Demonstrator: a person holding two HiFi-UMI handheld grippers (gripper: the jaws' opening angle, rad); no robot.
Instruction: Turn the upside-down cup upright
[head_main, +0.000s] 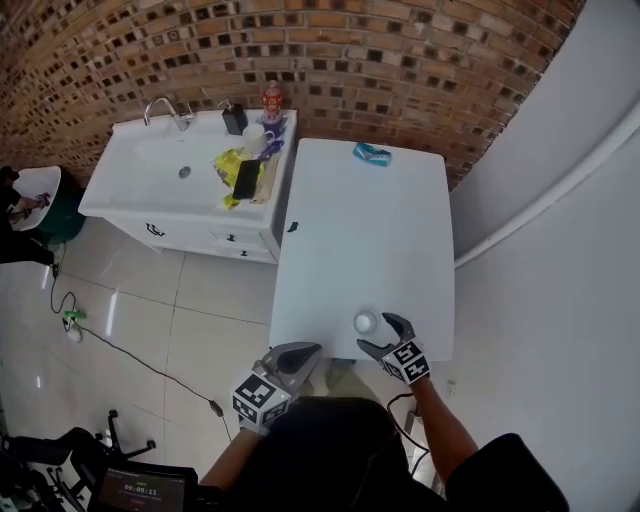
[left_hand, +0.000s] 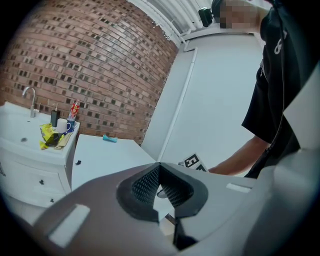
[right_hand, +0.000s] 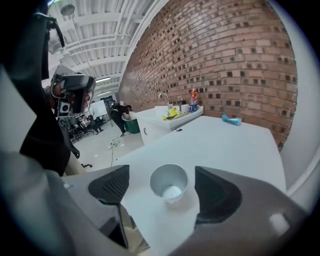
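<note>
1. right gripper (right_hand: 161, 172) released: jaws spread wide, pads bare. The cup stands in the gap with clearance on both sides, no contact.
2. cup (right_hand: 169, 182): upright on its base, mouth up, pale inside, looks empty. It stands on the white table (right_hand: 235, 145).
3. Head view: cup (head_main: 366, 322) is close to the table's (head_main: 370, 230) near edge, toward the right side. right gripper (head_main: 378, 333) is just behind it on the person's side, one finger reaching up past the cup's right.
4. left gripper (left_hand: 160, 167) clenched: jaw tips meet, nothing between the mesh pads.
5. Head view: left gripper (head_main: 305, 352) is at the table's near left corner, well apart from the cup. Can't tell if it touches the tabletop.
6. In the left gripper view, the person's bare forearm (left_hand: 240, 160) and the right gripper's marker cube (left_hand: 192, 162) show beyond the jaws.
7. Rest of the table: teal object (head_main: 371, 152) at the far end by the brick wall (head_main: 300, 50), small dark bit (head_main: 292, 227) at the left edge.
8. Left of the table, butted against it: white sink cabinet (head_main: 150, 190) with faucet (head_main: 165, 108). There's clutter on its right end (yellow item, black item, red bottle, mug).
</note>
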